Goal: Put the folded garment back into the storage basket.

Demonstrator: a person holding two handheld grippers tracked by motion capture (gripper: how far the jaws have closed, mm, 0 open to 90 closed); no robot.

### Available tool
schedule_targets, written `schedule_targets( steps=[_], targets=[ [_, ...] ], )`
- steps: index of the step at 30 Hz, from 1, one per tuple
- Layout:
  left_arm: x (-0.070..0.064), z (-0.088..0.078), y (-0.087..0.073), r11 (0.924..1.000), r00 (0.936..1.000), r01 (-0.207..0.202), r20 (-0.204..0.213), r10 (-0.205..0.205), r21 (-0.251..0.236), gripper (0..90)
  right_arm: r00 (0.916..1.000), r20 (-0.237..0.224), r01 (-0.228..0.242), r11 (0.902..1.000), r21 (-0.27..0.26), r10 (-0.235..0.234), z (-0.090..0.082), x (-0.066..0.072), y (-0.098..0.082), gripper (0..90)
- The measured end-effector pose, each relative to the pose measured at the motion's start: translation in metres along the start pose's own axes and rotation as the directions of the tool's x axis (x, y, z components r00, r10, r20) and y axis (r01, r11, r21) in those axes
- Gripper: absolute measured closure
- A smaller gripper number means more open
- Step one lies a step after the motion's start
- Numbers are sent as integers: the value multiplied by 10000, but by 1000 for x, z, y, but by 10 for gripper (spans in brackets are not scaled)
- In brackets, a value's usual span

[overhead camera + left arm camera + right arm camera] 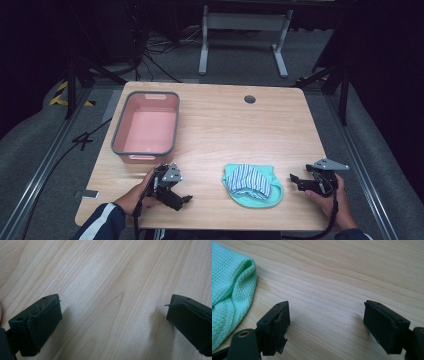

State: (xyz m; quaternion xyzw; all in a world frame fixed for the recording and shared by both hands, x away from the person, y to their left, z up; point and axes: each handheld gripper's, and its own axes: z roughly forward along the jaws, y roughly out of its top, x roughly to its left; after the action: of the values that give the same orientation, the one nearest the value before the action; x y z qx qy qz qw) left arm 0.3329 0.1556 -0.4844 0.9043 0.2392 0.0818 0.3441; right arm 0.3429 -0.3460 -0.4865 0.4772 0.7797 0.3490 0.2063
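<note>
A folded bundle of cloth (pixel 252 184) lies near the table's front edge: a mint green waffle-knit piece with a blue-and-white striped piece on top. My left gripper (pixel 186 201) rests low over the wood to the cloth's left, open, nothing between its jaws (pixel 113 315). My right gripper (pixel 295 180) sits just right of the cloth, also open and empty (pixel 325 322). In the right gripper view the green cloth's edge (pixel 229 297) lies beside the left jaw, a little apart from it.
A pink bin with a grey rim (pixel 146 125) stands empty at the table's left. A small round grommet (pixel 249 99) sits near the far edge. Bare wood (pixel 240 130) spreads between bin and cloth. Floor rails and a white stand lie beyond the table.
</note>
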Motion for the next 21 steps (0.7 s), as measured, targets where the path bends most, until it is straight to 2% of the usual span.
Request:
schedule_targets(
  steps=[16, 17, 21],
  targets=[
    [-2, -1, -1, 10000, 9999, 64, -99, -65, -35, 8, 9996, 216, -181, 9998, 8, 181, -1, 3, 0, 213],
    [-2, -2, -2, 10000, 10000, -51, -4, 51, -74, 20, 9997, 213, -145, 9999, 40, 144, 0, 2, 0, 206],
    [-2, -3, 3, 9995, 9999, -102, 65, 100, 296, 38, 9996, 208, -206, 9996, 217, 202, -2, 3, 1, 211]
  ],
)
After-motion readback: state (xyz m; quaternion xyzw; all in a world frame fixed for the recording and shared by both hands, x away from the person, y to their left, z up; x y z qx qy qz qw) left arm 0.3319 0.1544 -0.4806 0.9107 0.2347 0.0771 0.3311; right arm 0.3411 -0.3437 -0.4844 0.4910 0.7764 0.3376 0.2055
